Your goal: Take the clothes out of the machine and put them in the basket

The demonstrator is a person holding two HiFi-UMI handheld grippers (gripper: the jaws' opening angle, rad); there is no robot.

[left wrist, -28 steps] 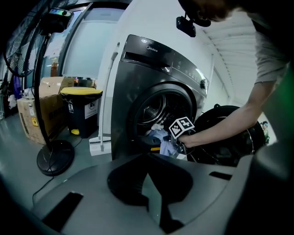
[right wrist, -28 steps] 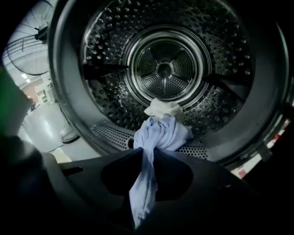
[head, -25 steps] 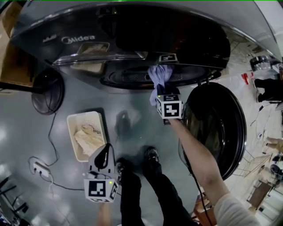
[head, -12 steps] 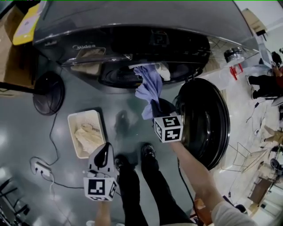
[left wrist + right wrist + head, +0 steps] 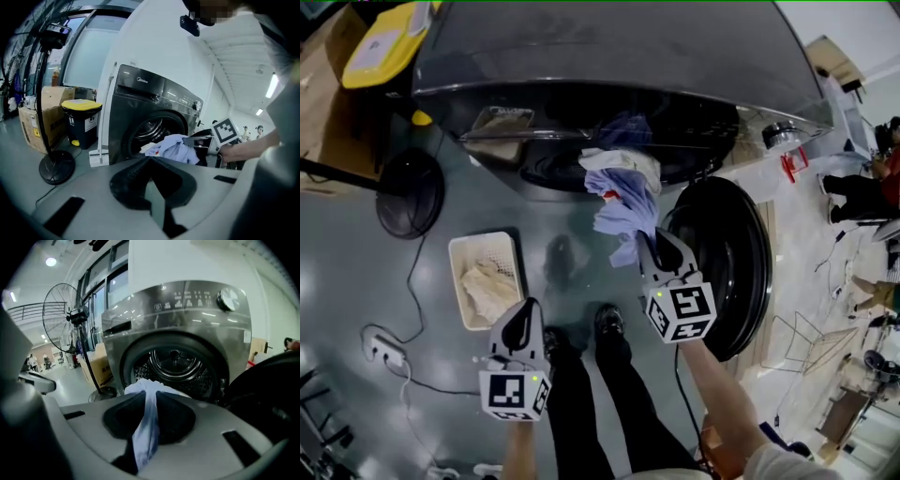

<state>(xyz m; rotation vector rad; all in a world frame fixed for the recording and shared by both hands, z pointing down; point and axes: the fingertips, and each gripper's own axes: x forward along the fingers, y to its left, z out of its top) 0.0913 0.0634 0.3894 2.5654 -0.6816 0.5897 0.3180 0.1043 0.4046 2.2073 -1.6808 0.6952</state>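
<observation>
The right gripper (image 5: pixel 649 248) pinches a light blue fabric garment (image 5: pixel 623 202); the left gripper (image 5: pixel 525 320) is closed and empty.

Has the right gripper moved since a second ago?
Yes. The right gripper, shut on the blue garment, has pulled back from the washing machine toward the person's shoes, drawing the garment out of the drum.
</observation>
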